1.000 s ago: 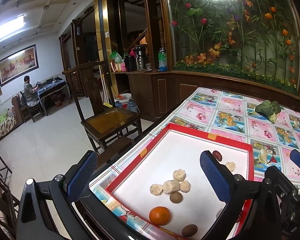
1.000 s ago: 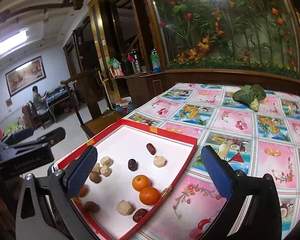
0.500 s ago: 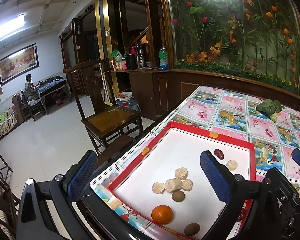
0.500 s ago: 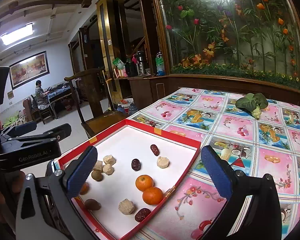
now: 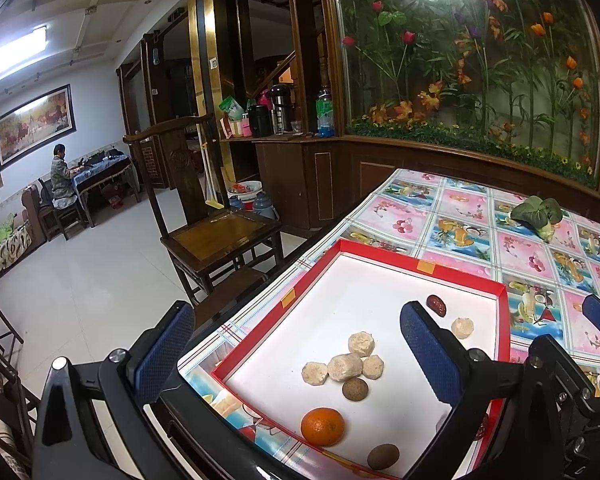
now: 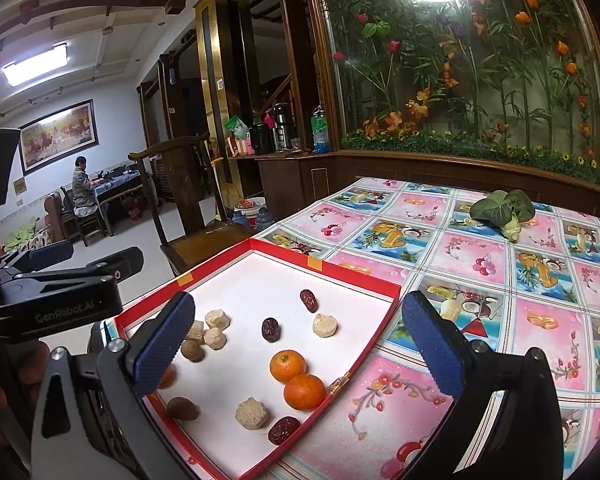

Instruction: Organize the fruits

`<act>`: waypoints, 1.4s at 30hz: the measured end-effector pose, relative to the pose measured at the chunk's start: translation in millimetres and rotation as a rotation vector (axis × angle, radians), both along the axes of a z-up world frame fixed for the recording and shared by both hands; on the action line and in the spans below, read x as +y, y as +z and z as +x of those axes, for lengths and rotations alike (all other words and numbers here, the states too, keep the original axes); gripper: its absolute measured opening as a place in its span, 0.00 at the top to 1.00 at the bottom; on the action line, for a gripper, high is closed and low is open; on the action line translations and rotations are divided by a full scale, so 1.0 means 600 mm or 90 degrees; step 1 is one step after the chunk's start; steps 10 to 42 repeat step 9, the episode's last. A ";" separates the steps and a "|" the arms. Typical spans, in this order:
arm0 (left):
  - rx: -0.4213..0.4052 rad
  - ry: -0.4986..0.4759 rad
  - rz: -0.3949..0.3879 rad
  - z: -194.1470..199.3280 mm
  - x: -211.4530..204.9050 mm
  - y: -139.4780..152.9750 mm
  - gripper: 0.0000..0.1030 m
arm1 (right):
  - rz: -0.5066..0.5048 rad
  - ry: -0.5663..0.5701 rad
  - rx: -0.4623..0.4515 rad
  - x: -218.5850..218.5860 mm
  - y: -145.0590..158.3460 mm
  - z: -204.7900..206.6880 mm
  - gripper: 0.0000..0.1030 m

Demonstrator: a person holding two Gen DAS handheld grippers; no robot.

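Fruit all sits in the red-rimmed tray (image 6: 364,280) with the white floor, parked at the near corner of the table with the fruit-print tablecloth (image 6: 480,264). Using the tray as the anchor: two oranges (image 6: 296,378) touch each other just inside its right wall, with a pale beige lump (image 6: 252,413) and a dark red date (image 6: 283,429) right beside them toward the near corner. Mid-tray there's another date (image 6: 270,329) and a beige lump (image 6: 325,325), and a third date (image 6: 309,300) a bit further toward the far wall. Over by the tray's left side a cluster of four beige lumps (image 5: 346,364) huddles together, with a round brown fruit (image 5: 355,390) touching the bunch, then a lone orange (image 5: 323,426) and another brown one (image 5: 382,456) near the front rim. Well beyond the tray, at the far end of the table, lies a leafy green vegetable (image 6: 504,210). Right gripper (image 6: 296,344) hovers above the tray's right half, fingers spread wide, holding nothing. Left gripper (image 5: 296,352) hangs over the tray's left edge, also wide open and empty. Wooden chair (image 5: 216,232) stands on the floor just off the tray's left side.
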State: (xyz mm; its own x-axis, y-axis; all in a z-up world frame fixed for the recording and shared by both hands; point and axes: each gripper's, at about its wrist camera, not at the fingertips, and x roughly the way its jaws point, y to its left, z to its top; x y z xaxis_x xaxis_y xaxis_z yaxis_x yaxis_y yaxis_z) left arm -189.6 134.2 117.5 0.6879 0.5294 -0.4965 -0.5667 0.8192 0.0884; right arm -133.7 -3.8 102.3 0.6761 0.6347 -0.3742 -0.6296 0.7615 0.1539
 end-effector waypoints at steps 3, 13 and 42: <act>-0.007 -0.010 -0.008 -0.001 0.000 -0.002 0.01 | -0.001 0.001 0.001 0.000 0.000 0.000 0.00; -0.009 -0.031 0.009 0.006 -0.023 -0.007 0.00 | 0.000 -0.001 0.000 0.000 0.000 0.000 0.00; -0.009 -0.031 0.009 0.006 -0.023 -0.007 0.00 | 0.000 -0.001 0.000 0.000 0.000 0.000 0.00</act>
